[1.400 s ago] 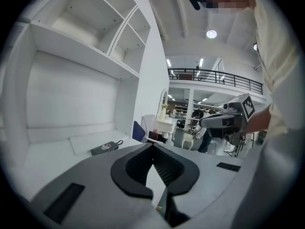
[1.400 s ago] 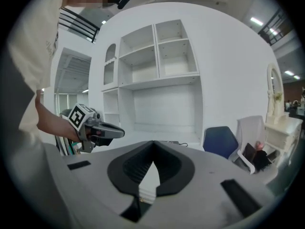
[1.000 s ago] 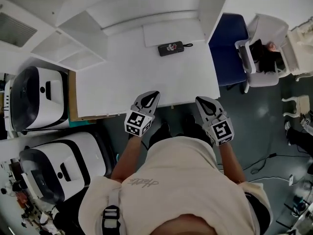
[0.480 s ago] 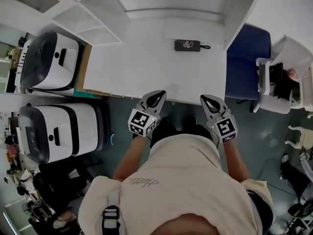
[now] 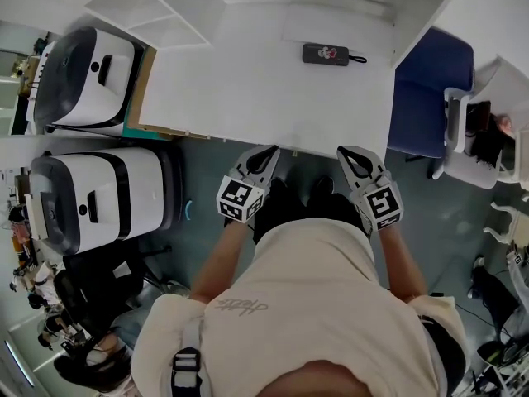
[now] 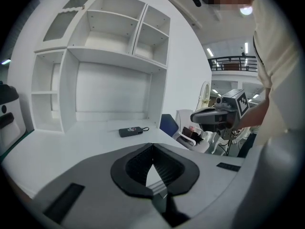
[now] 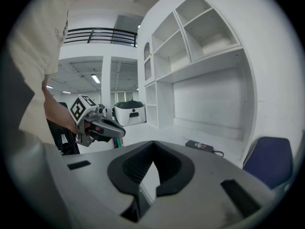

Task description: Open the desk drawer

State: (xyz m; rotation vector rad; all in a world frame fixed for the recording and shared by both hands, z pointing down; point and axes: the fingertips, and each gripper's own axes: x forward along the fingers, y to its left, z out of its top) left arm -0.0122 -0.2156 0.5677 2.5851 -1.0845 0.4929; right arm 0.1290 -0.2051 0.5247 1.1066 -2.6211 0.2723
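The white desk (image 5: 248, 81) fills the top of the head view, and its front edge runs just ahead of both grippers. No drawer front shows in any view; it is hidden under the desktop. My left gripper (image 5: 269, 151) is shut and empty, with its tips at the desk's front edge. My right gripper (image 5: 347, 152) is also shut and empty, at the same edge further right. In the left gripper view the closed left gripper (image 6: 152, 146) points over the desktop. The right gripper view has the right gripper (image 7: 153, 143) doing the same.
A small black case (image 5: 325, 54) with a cord lies near the back of the desk. Two white and black machines (image 5: 87, 73) (image 5: 91, 201) stand to the left, and a blue chair (image 5: 430, 98) to the right. White shelves (image 6: 114, 32) rise behind the desk.
Both grippers have come back and down, from over the desktop to its front edge. The head view has shifted, so the desk sits higher in the picture. Both stay shut.
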